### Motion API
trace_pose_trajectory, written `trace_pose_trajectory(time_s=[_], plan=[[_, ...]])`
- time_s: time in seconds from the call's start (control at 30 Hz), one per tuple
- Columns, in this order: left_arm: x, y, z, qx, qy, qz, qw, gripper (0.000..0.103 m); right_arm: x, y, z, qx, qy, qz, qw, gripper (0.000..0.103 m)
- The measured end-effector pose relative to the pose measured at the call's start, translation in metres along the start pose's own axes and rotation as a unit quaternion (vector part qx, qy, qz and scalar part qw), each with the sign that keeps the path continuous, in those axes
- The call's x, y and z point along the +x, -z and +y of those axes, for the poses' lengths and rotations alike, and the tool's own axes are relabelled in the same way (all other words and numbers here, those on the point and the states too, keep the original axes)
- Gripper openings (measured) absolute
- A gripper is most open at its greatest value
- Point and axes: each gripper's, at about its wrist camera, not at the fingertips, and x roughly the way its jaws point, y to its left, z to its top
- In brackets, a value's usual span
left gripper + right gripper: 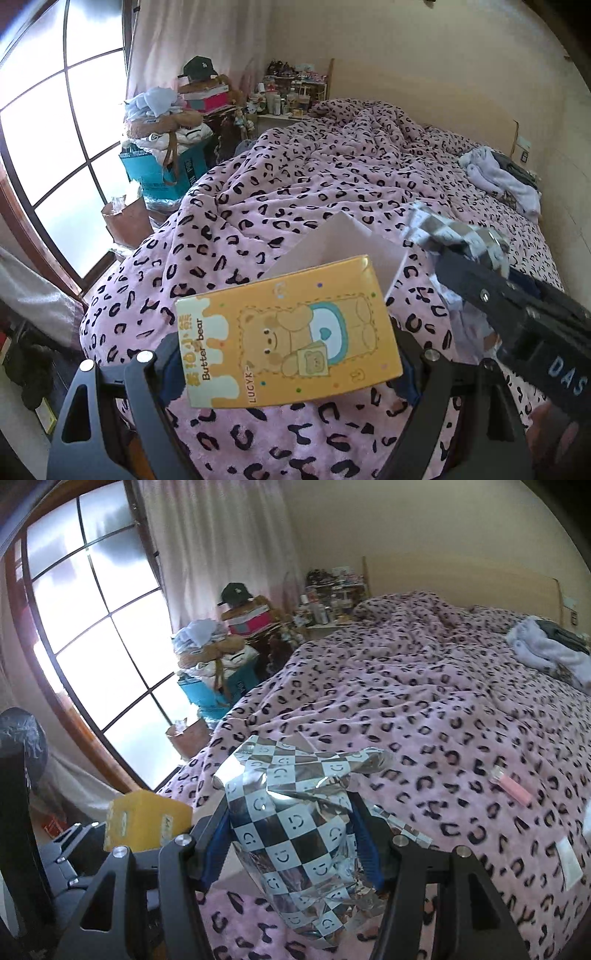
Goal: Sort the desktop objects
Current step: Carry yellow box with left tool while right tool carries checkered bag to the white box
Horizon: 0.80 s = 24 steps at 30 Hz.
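Yellow Butter bear box [290, 334] clamped between the left gripper [284, 354] fingers above the near bed edge, checkered foil bag [295, 830] pinched in the right gripper [291, 834], open leopard blanket [424, 701] spread far right, pink tube [511, 786] lying on it, window [103, 646] seen left.

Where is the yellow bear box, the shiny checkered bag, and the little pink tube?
Bear box [291, 332]: left wrist view, on its printed front.
Checkered bag [295, 830]: right wrist view, on its middle, between the claw's fingers.
Pink tube [515, 784]: right wrist view, on its pink body.
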Motion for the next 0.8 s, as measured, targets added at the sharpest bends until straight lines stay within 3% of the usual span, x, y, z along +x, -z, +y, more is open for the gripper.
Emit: trace_pose_trajectory(time_s=[0.43,0.8], plan=[[0.039,-0.01,0.021,-0.028,0.021,0.03,0.9989,0.087,0.075,-0.038,0.029,-0.033,-0.052,0.069,0.996,0.06],[0.065,-0.007,0.021,-0.034,0.034,0.049,0.9976,0.087,0.107,-0.029,0.035,-0.054,-0.033,0.116,0.991,0.06]])
